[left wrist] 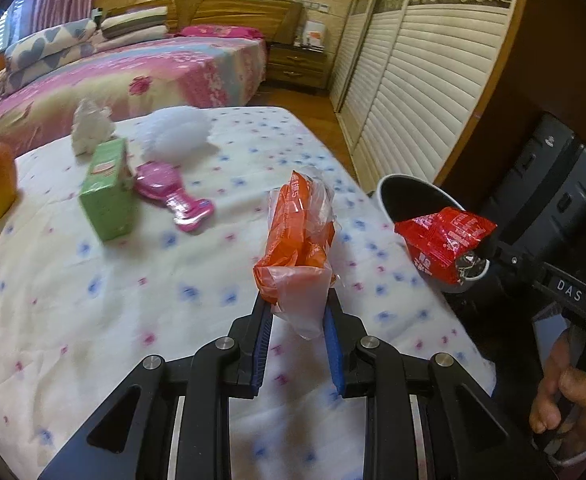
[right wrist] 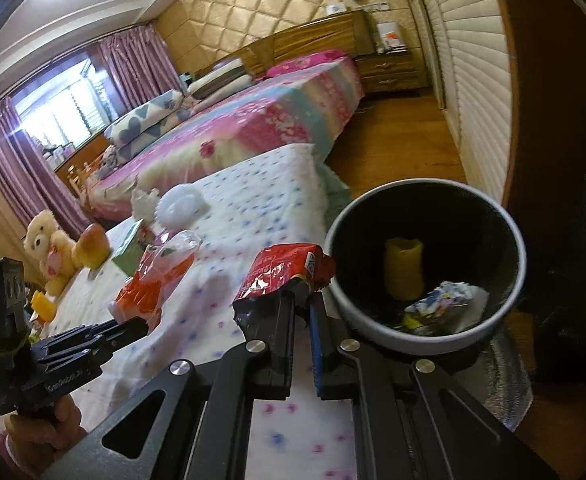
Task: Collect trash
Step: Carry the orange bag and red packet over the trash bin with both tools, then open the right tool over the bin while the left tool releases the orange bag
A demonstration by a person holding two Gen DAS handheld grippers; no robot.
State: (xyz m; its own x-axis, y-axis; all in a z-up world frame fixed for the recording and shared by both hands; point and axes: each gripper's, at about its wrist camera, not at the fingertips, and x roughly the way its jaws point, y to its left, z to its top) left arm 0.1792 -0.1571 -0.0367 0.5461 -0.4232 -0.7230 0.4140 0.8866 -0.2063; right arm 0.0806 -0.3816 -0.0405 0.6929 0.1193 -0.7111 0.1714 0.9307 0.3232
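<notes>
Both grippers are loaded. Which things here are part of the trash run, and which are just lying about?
Job:
- crinkled red foil wrapper, in right gripper
- orange-and-clear plastic bag, in left gripper
- round white bin, black inside

Lying about:
- green carton
- pink plastic hairbrush
- cream teddy bear

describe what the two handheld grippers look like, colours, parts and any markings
Both the left gripper and the right gripper are black linkage frames with silver pivot bolts and blue ribbed pads. The right one's body bears white "DAS" lettering.
</notes>
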